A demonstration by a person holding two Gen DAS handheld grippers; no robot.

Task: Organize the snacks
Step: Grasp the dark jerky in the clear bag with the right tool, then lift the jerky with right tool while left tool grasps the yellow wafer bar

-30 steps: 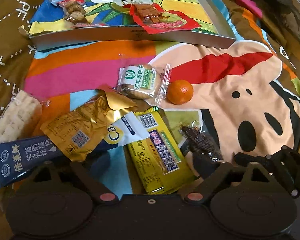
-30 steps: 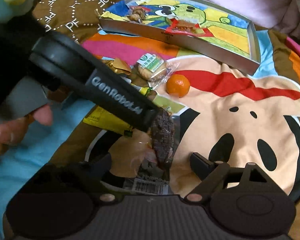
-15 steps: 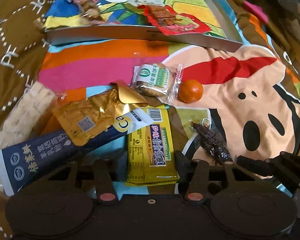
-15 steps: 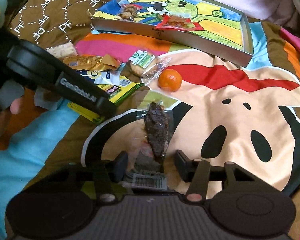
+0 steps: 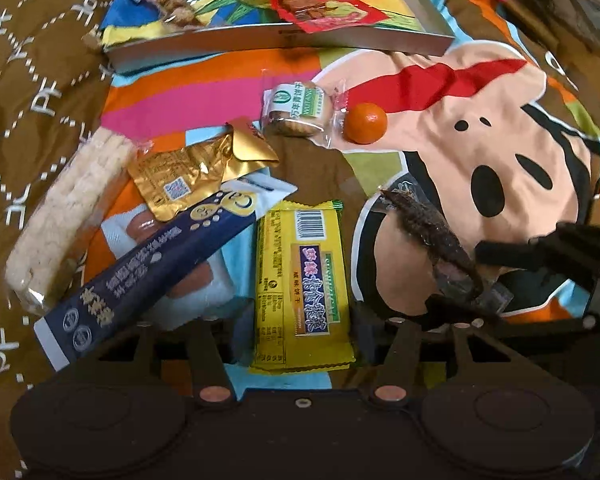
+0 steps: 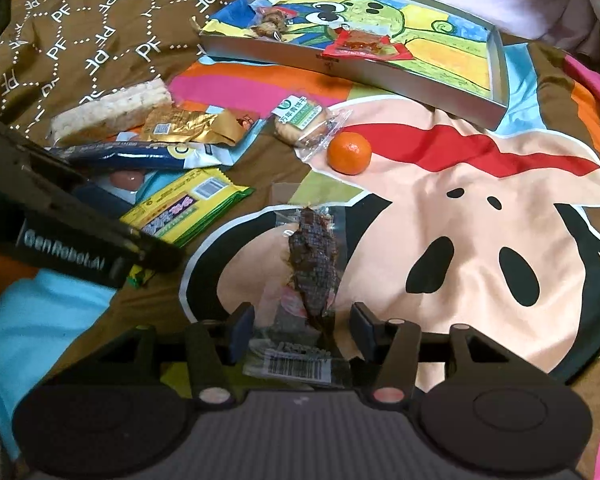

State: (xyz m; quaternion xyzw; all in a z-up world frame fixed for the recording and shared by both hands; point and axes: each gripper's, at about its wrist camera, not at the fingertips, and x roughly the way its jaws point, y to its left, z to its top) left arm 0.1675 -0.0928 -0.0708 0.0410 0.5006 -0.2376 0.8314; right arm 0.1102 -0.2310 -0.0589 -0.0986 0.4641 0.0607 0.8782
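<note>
A yellow cracker packet [image 5: 302, 276] lies on the bright blanket. Its near end sits between the fingers of my left gripper [image 5: 300, 328]. The jaws are opening, and I see no pad pressing on it. A dark jerky strip in a clear wrapper [image 6: 314, 264] lies between the blue pads [image 6: 244, 326] of my right gripper [image 6: 302, 320]. These jaws are also opening, with a thin gap on each side. The grey tray [image 6: 380, 68] at the back holds a red packet [image 6: 360, 46] and a brown snack packet [image 6: 270, 24].
Between me and the tray lie a mandarin [image 6: 349, 153], a wrapped cookie [image 6: 304, 122], a gold packet [image 6: 184, 128], a dark blue stick pack [image 6: 140, 156] and a rice cracker bar [image 6: 112, 112]. A left gripper finger [image 6: 80, 240] crosses the right wrist view at left.
Both pairs of jaws have narrowed from wide open, each around its packet. The left gripper has drawn away from over the jerky strip, leftward to the yellow packet.
</note>
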